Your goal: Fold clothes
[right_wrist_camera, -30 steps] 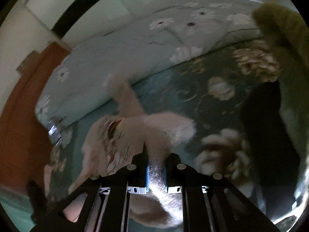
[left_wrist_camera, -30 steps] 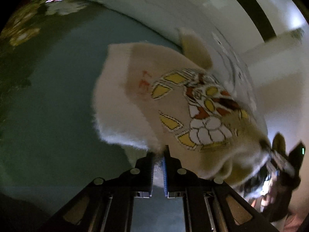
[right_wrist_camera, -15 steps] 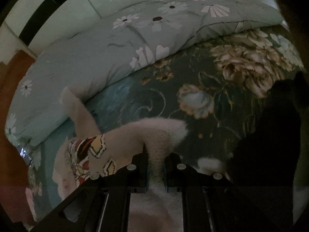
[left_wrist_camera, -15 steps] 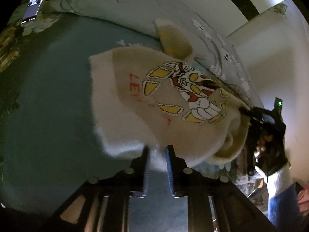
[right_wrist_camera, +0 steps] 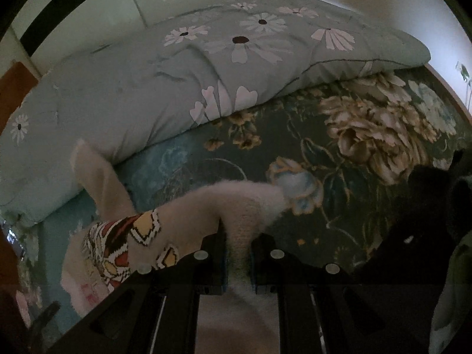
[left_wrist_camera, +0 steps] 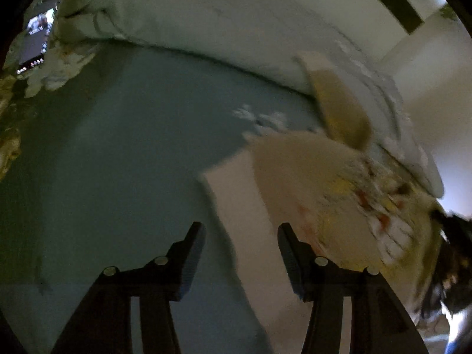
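We see the cream sweater (right_wrist_camera: 188, 221) with its bright knitted pattern lying on the bed (right_wrist_camera: 339, 177), one sleeve (right_wrist_camera: 94, 177) reaching up against the daisy-print duvet (right_wrist_camera: 177, 82). Our right tongs (right_wrist_camera: 237, 253) are clamped on a fuzzy edge of the knit, the fabric bunched between the two fingers. Our left tongs (left_wrist_camera: 240, 253) stand wide apart with nothing gripped — the sweater's (left_wrist_camera: 309, 194) pale hem lies below and between them. A phone (left_wrist_camera: 37, 44) rests far off at the bed's corner — its screen lit
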Tool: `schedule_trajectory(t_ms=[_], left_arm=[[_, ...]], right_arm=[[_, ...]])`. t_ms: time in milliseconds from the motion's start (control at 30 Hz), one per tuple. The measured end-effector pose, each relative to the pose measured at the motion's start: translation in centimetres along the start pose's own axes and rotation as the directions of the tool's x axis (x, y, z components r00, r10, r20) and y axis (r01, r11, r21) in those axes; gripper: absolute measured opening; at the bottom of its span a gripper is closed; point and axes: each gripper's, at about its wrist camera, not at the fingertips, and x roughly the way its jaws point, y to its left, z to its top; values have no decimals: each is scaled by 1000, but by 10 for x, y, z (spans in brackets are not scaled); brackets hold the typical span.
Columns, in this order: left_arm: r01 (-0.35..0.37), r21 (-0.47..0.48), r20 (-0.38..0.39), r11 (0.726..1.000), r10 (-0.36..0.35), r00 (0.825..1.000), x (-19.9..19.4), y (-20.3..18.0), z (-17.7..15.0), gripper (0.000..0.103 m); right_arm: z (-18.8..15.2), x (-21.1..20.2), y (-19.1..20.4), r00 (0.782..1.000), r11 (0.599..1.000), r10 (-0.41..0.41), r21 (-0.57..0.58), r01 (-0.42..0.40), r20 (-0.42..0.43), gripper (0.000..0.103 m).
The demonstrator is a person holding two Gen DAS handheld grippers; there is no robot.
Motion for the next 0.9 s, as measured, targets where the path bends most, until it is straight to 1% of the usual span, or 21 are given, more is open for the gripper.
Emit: schedule_trajectory(t_ms=[67,167,267,300,333,367,400,533,667,800,900], left_arm=[[21,-36,-21,999,-22,1000,14,14,11,56],[97,-74,-62,992,-102,993,29,24,16,56],[136,-61,-70,989,-141,988,31,24,11,53],[140,-60,-65,988,-143,988,29,25,9,47],[138,-60,-58,989,-141,988,27,26,7,37],[133,-63,-51,989,-136,989,24,29,5,12],[132,-71,-48,989,-135,990,20,32,2,4],[132,-89,8,987,-132,991,-12,42,-8,4],[145,-93,109,985,-134,985,-68,52,-16,4],[158,-95,239,983,-132,962,-141,68,-26,4],[152,-86,327,985,-117,938,-194,83,-36,4]], right_arm=[[-3,-4,-1,1000,1000,9,7,-9,-1,11],[-8,-10,1,1000,1000,7,-2,-7,-1,11],[-10,-18,6,1000,1000,5,-19,-5,5,11],[-11,-21,7,1000,1000,6,-24,-6,7,11],[-12,-23,9,1000,1000,8,-29,-8,10,11],[-12,-26,11,1000,999,10,-33,-10,13,11],[-12,-28,12,1000,999,12,-37,-12,16,11],[-14,-39,17,999,999,40,-36,-39,29,11],[-11,-53,36,995,994,91,-68,-88,47,11],[5,-77,76,983,979,163,-138,-150,86,11],[17,-98,110,967,958,228,-204,-201,118,11]])
